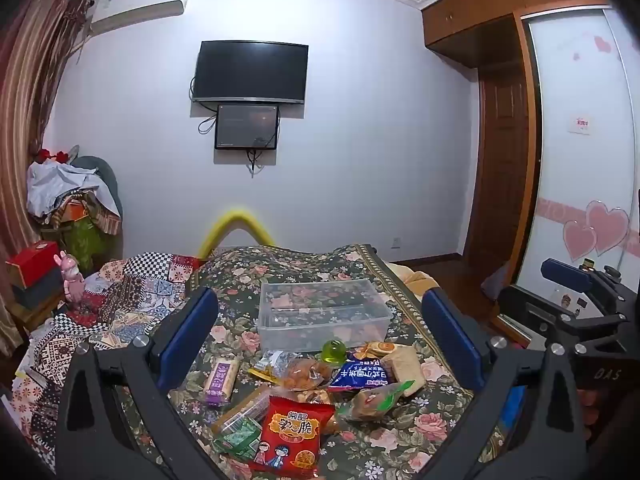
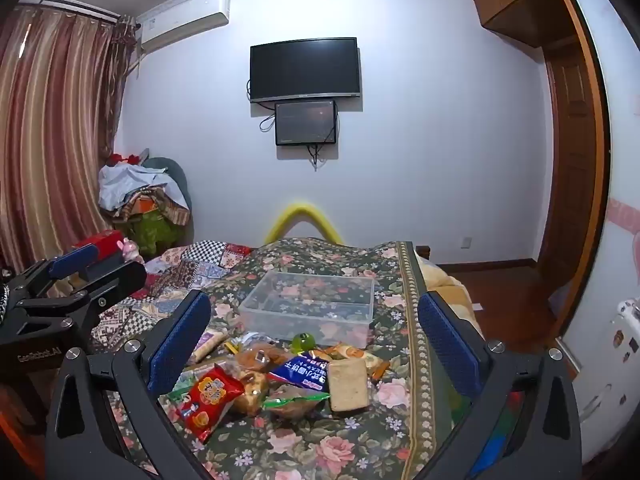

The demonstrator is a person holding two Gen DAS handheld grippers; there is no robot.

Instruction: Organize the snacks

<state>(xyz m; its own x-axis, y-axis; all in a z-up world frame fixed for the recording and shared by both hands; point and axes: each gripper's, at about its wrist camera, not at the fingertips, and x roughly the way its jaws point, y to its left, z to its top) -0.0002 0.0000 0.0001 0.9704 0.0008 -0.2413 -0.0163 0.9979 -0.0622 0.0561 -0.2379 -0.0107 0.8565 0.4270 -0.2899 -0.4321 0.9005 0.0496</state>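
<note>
Several snack packets lie in a loose heap on a floral bedspread [image 1: 404, 436]. Among them are a red packet [image 1: 291, 432], a blue packet [image 1: 360, 376], a purple-labelled bar [image 1: 221, 379], a pale cracker pack [image 2: 347, 383] and a green jelly cup [image 1: 334, 351]. Just behind the heap stands an empty clear plastic box [image 1: 320, 314] with no lid. My left gripper [image 1: 320, 334] hangs open above the heap, nothing between its blue pads. My right gripper [image 2: 314, 332] is open too, beside it on the right, holding nothing.
The bed's right edge [image 2: 420, 320] drops to a wooden floor. A patchwork quilt [image 1: 132, 296] covers the bed's left side, with a pile of clothes [image 1: 76, 196] and a red box [image 1: 34, 262] beyond. A television [image 1: 250, 72] hangs on the far wall.
</note>
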